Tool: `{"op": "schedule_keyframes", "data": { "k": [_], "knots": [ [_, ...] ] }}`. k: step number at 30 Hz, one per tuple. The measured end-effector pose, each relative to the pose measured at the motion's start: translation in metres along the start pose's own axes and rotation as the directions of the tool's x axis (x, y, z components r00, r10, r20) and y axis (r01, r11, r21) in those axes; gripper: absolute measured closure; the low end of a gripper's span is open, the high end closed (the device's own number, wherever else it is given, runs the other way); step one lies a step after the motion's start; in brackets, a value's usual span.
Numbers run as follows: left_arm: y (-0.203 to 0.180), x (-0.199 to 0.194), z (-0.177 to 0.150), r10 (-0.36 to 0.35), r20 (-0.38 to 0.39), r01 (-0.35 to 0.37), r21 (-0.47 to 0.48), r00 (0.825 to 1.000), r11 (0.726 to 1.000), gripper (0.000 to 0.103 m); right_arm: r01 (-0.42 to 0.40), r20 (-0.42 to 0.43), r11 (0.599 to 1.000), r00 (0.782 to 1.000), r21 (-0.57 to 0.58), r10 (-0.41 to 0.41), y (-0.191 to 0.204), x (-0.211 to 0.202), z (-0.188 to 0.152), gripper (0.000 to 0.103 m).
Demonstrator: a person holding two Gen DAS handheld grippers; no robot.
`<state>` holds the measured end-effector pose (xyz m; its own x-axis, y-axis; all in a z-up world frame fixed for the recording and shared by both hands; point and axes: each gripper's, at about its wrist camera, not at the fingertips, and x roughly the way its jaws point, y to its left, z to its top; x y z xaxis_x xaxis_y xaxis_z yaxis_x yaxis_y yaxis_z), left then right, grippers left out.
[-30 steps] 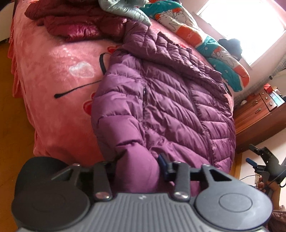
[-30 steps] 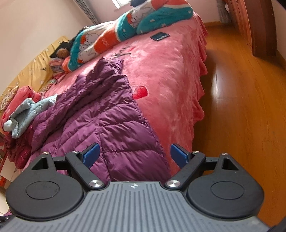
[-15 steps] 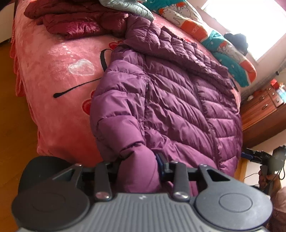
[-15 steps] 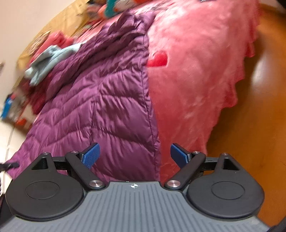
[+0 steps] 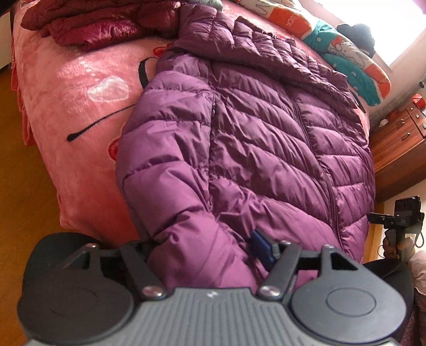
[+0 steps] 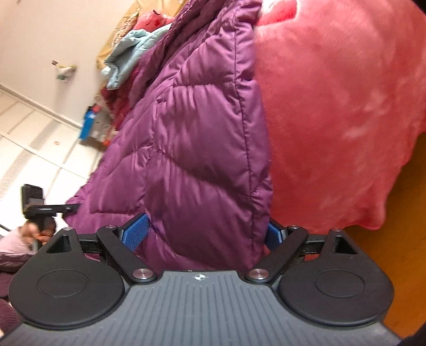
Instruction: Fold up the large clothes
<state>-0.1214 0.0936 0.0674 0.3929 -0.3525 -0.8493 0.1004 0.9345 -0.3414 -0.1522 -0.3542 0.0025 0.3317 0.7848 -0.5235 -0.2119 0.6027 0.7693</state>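
Observation:
A purple quilted down jacket [image 5: 266,138] lies spread on a pink bed [image 5: 80,87], its hem hanging over the near edge. My left gripper [image 5: 205,250] has its jaws around the jacket's sleeve cuff [image 5: 197,244], which fills the gap between them. My right gripper [image 6: 205,234] is open wide, with the jacket's hem corner [image 6: 213,213] between its blue pads [image 6: 134,231]. In the right wrist view the jacket [image 6: 199,133] hangs beside the pink bedspread [image 6: 332,106].
A dark red jacket [image 5: 93,24] and a light blue garment [image 6: 133,50] lie at the far end of the bed. A patterned pillow [image 5: 346,53] lies along the far side. A wooden dresser [image 5: 399,149] stands at right. Wooden floor [image 5: 21,213] surrounds the bed.
My right gripper has moved in close to the bed edge, and the jacket's hem now sits between its open jaws. My left gripper's jaws have spread a little around the sleeve cuff.

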Motion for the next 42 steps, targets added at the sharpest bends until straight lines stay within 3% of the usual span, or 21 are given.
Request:
{"op": "schedule_keyframes", "data": {
  "k": [3, 5, 7, 15, 19, 21, 26, 28, 31, 37, 40, 42],
  "knots": [
    [-0.003, 0.003, 0.000, 0.012, -0.010, -0.011, 0.009, 1.000, 1.000, 0.033, -0.041, -0.073, 0.998, 0.996, 0.038, 0.044, -0.007, 0.012, -0.001, 0.000],
    [-0.005, 0.004, 0.000, 0.016, -0.008, -0.016, 0.019, 1.000, 1.000, 0.039, -0.023, -0.130, 0.997, 0.991, 0.078, 0.033, -0.009, 0.018, -0.005, 0.000],
    [-0.004, 0.003, -0.001, 0.015, -0.004, -0.015, 0.022, 1.000, 1.000, 0.044, -0.039, -0.131, 0.995, 0.990, 0.087, 0.050, -0.009, 0.018, -0.006, 0.000],
    [-0.004, -0.007, -0.002, -0.021, 0.019, 0.021, 0.002, 1.000, 1.000, 0.062, -0.048, -0.119, 0.996, 0.992, -0.077, 0.039, 0.043, 0.003, -0.003, 0.004],
    [0.001, -0.012, -0.001, -0.078, 0.051, 0.080, -0.043, 0.996, 0.996, 0.070, -0.075, -0.044, 0.987, 0.997, -0.140, 0.070, 0.076, -0.010, -0.002, 0.010],
    [0.005, -0.015, 0.000, -0.116, 0.074, 0.121, -0.074, 0.990, 0.990, 0.072, -0.073, 0.015, 0.988, 0.997, -0.137, 0.075, 0.083, -0.020, -0.002, 0.017],
    [0.006, -0.020, 0.006, -0.205, 0.132, 0.224, -0.149, 0.970, 0.963, 0.074, -0.068, 0.160, 0.992, 0.984, -0.103, 0.084, 0.107, -0.023, -0.010, 0.019],
    [0.004, -0.021, 0.012, -0.233, 0.156, 0.258, -0.160, 0.960, 0.953, 0.075, -0.102, 0.221, 0.992, 0.968, -0.075, 0.117, 0.113, -0.023, -0.006, 0.020],
    [0.001, -0.022, 0.023, -0.285, 0.209, 0.322, -0.172, 0.935, 0.931, 0.076, -0.147, 0.319, 0.989, 0.937, -0.011, 0.142, 0.109, -0.018, 0.007, 0.030],
    [0.000, -0.011, 0.054, -0.338, 0.301, 0.407, -0.209, 0.892, 0.889, 0.076, -0.258, 0.540, 0.950, 0.832, 0.176, 0.126, 0.089, -0.024, 0.040, 0.032],
    [0.000, 0.006, 0.071, -0.344, 0.320, 0.423, -0.225, 0.883, 0.878, 0.076, -0.291, 0.587, 0.926, 0.803, 0.242, 0.099, 0.080, -0.011, 0.058, 0.032],
    [0.001, 0.017, 0.082, -0.343, 0.326, 0.428, -0.239, 0.881, 0.871, 0.076, -0.297, 0.597, 0.916, 0.798, 0.268, 0.084, 0.077, 0.002, 0.068, 0.032]
  ]
}}
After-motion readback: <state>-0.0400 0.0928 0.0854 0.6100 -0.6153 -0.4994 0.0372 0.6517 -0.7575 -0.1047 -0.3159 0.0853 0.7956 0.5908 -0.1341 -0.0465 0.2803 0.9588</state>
